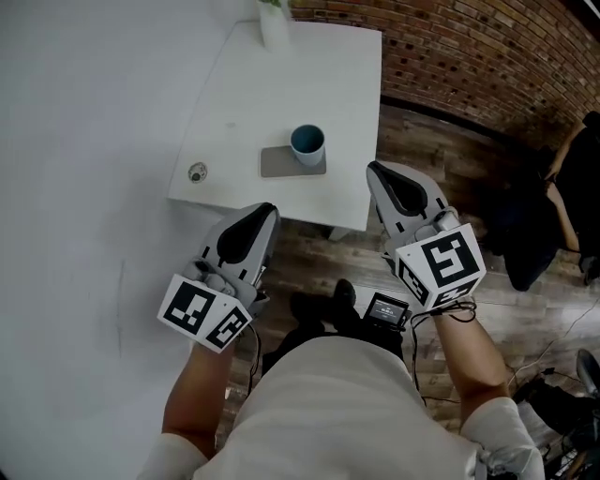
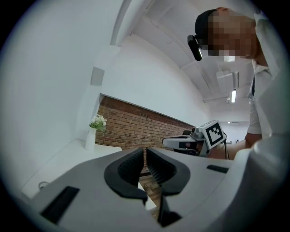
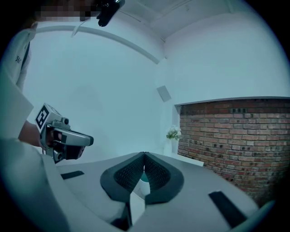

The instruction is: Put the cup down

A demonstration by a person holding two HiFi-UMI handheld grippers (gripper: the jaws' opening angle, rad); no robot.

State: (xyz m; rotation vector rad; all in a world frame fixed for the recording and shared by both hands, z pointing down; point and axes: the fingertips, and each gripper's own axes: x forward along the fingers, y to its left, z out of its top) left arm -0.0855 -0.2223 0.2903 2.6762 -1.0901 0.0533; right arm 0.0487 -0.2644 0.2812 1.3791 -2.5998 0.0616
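Observation:
A blue cup (image 1: 307, 144) stands upright on a grey mat (image 1: 279, 162) near the front edge of the white table (image 1: 281, 75). Neither gripper touches it. My left gripper (image 1: 267, 212) hovers off the table's front edge, left of the cup; its jaws stand a narrow slit apart with nothing between them (image 2: 145, 152). My right gripper (image 1: 375, 171) hangs off the table's right front corner, its jaws pressed together and empty (image 3: 144, 156). A sliver of the cup (image 3: 143, 178) shows low behind the right jaws.
A white vase with flowers (image 1: 274, 23) stands at the table's far edge. A small round fitting (image 1: 197, 172) sits at the front left corner. Wooden floor and a brick wall lie to the right, with a dark seated shape (image 1: 544, 225) there.

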